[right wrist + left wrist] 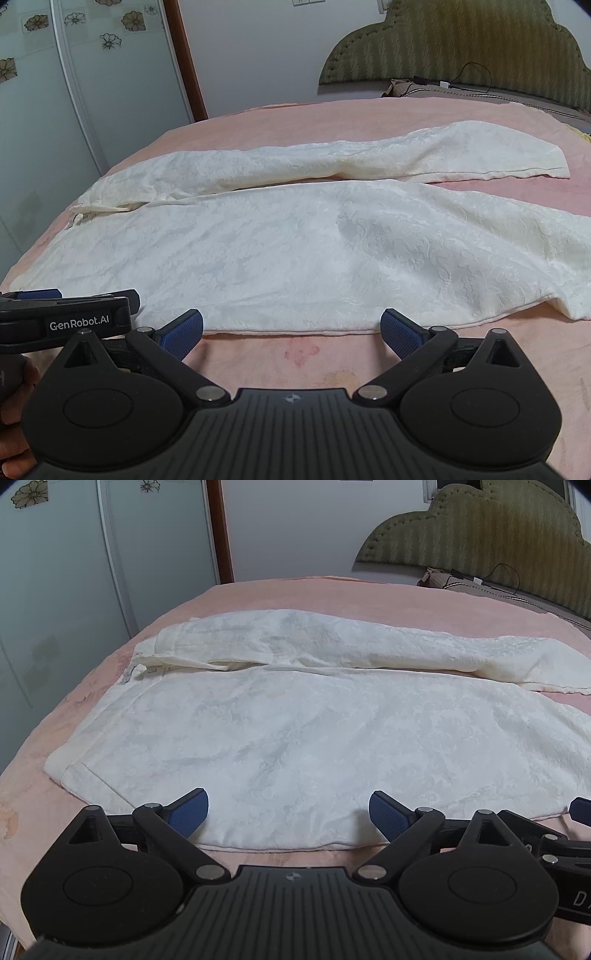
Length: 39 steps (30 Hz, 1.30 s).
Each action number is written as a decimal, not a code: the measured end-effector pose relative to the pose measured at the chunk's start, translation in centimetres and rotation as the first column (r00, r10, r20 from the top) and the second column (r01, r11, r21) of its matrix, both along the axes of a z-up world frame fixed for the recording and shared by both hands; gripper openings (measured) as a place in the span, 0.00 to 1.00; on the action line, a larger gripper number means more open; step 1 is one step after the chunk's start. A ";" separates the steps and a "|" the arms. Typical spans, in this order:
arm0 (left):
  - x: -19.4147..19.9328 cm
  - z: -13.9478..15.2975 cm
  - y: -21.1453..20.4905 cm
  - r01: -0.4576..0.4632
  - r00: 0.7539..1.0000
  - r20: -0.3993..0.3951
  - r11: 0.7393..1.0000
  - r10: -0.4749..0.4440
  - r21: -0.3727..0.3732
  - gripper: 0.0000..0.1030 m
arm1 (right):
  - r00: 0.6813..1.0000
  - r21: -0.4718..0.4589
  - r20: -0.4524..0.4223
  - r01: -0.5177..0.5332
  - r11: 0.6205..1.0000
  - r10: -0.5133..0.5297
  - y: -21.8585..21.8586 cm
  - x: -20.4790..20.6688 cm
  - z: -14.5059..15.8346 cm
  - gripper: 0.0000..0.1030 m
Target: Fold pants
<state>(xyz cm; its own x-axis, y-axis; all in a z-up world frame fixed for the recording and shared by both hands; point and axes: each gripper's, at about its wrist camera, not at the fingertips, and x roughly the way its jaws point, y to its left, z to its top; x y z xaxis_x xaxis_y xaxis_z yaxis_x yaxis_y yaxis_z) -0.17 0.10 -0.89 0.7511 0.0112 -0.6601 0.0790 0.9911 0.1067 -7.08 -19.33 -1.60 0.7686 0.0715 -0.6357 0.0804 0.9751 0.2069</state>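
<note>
White patterned pants (295, 731) lie spread flat on a pink bed (258, 594), waistband to the left, both legs running to the right. They also show in the right wrist view (295, 243). My left gripper (289, 814) is open and empty, its blue pads over the near edge of the near leg. My right gripper (291, 332) is open and empty, just short of the same near edge, further right. The left gripper's body (74, 317) shows at the left of the right wrist view.
A green padded headboard (480, 528) stands at the far right with a pillow and black cable (461, 578) below it. Pale wardrobe doors (74, 572) line the left side. The pink sheet (314, 354) near me has faint stains.
</note>
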 end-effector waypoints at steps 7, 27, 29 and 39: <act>0.0 -0.1 0.0 0.002 1.000 0.000 1.000 -0.002 0.000 0.93 | 1.000 -0.001 0.001 -0.001 1.000 0.001 0.0 0.0 0.0 1.00; -0.1 -0.3 -0.1 0.002 1.000 -0.006 1.000 -0.002 0.000 0.93 | 1.000 0.001 0.017 -0.012 1.000 0.012 0.1 -0.4 0.0 1.00; -0.1 -0.3 -0.1 0.002 1.000 -0.006 1.000 -0.002 0.000 0.93 | 1.000 0.001 0.018 -0.016 1.000 0.016 0.1 -0.4 0.0 1.00; -0.2 -0.3 -0.2 0.002 1.000 -0.007 1.000 -0.002 0.002 0.93 | 0.999 0.007 0.021 -0.025 1.000 0.025 0.0 -0.4 0.0 1.00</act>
<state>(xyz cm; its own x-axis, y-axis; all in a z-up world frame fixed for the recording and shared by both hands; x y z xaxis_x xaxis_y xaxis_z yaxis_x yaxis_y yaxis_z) -0.32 -0.06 -1.20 0.7464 0.0104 -0.6655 0.0822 0.9908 0.1077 -7.46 -19.31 -1.56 0.7797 0.0954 -0.6189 0.0512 0.9753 0.2149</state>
